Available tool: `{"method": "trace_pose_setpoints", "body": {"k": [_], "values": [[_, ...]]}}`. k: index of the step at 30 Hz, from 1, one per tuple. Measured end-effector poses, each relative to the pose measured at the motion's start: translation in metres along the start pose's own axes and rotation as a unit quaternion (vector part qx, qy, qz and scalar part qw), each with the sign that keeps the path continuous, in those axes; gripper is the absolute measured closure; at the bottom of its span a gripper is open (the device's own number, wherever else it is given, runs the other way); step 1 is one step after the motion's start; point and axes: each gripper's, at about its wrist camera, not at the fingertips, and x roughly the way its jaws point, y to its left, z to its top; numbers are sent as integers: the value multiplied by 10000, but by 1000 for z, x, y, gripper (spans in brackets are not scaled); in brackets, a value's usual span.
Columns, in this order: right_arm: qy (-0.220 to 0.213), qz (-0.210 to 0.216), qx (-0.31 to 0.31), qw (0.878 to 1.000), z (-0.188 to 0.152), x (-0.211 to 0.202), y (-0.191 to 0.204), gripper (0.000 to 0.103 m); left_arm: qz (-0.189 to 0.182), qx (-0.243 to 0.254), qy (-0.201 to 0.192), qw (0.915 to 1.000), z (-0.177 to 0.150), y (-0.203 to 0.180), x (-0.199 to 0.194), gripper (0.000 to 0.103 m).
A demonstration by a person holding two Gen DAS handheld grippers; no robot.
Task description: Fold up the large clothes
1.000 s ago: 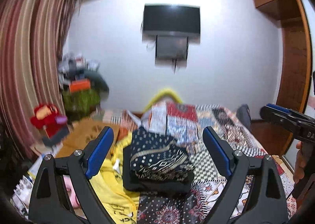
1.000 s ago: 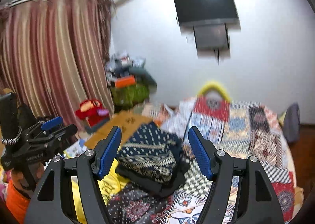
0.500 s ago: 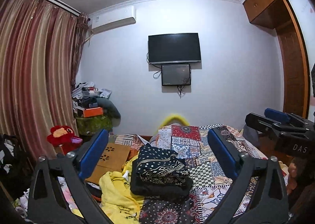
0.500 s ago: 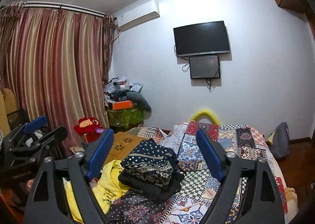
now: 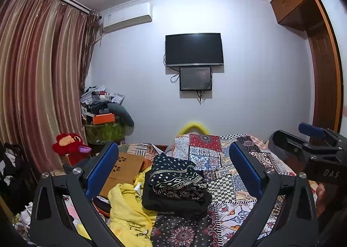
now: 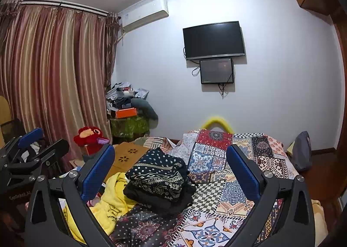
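A folded dark blue patterned garment (image 5: 175,177) (image 6: 158,175) lies on top of a black folded one on the patchwork bed cover (image 5: 225,192) (image 6: 216,195). A crumpled yellow garment (image 5: 128,210) (image 6: 110,201) lies to the left of that stack. My left gripper (image 5: 173,149) hovers short of the stack, open, with nothing between its blue pads. My right gripper (image 6: 170,151) also hangs back from the stack; its jaws are opening and hold nothing. Each gripper shows at the edge of the other's view: the right gripper (image 5: 314,149), the left gripper (image 6: 28,155).
A cardboard box (image 5: 125,164) and a red plush toy (image 5: 69,142) sit left of the bed before striped curtains. A cluttered pile (image 5: 102,106) fills the far left corner. A TV (image 5: 194,49) hangs on the far wall. A wooden wardrobe (image 5: 325,73) stands right, a grey bag (image 6: 301,151) beside the bed.
Both grippers have drawn back from the folded stack, which now looks smaller and farther off. The right jaws have spread much wider, the left ones slightly.
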Motion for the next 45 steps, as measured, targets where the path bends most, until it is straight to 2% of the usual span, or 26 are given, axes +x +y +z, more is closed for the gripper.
{"method": "trace_pose_setpoints", "body": {"k": [17, 45], "values": [[172, -30, 53, 9998, -6, 1, -4, 1, -53, -176, 168, 9997, -7, 6, 15, 0], [128, -34, 177, 9998, -4, -4, -10, 1, -273, -350, 345, 9984, -11, 8, 24, 0]]}}
